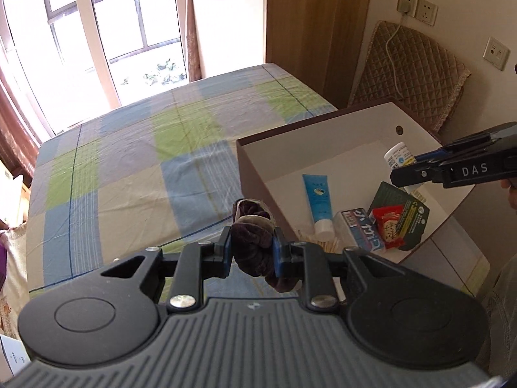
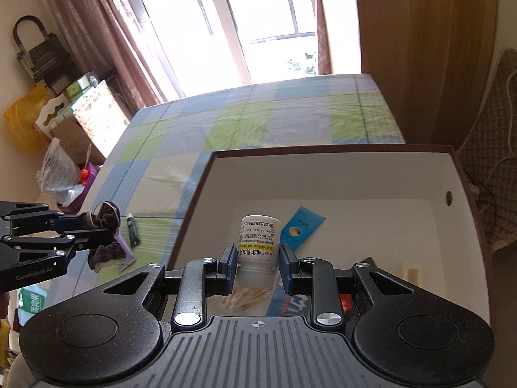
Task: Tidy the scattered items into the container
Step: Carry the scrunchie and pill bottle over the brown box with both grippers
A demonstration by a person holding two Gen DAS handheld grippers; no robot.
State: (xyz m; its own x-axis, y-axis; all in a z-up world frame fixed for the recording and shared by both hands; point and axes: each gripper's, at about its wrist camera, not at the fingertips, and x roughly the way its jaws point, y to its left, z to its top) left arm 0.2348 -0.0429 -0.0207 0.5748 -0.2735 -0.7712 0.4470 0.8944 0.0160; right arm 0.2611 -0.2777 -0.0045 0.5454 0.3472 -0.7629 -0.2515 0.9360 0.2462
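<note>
Now left claw (image 1: 251, 248) clamps scrunchie (image 1: 253, 242); right claw (image 2: 257, 262) seemingly grips bottle (image 2: 258, 241) over box (image 2: 465, 187).

Dark scrunchie (image 1: 253, 242), white bottle (image 2: 258, 242) over box (image 2: 381, 174)

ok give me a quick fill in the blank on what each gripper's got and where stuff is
1. The left hand-held gripper is shut on a dark velvet ____.
2. The white bottle sits between the ____ hand-held gripper's fingers.
3. The blue tube lies inside the ____.
4. A small green tube lies on the ____, outside the box.

Missing words: scrunchie; right; box; bed
</note>
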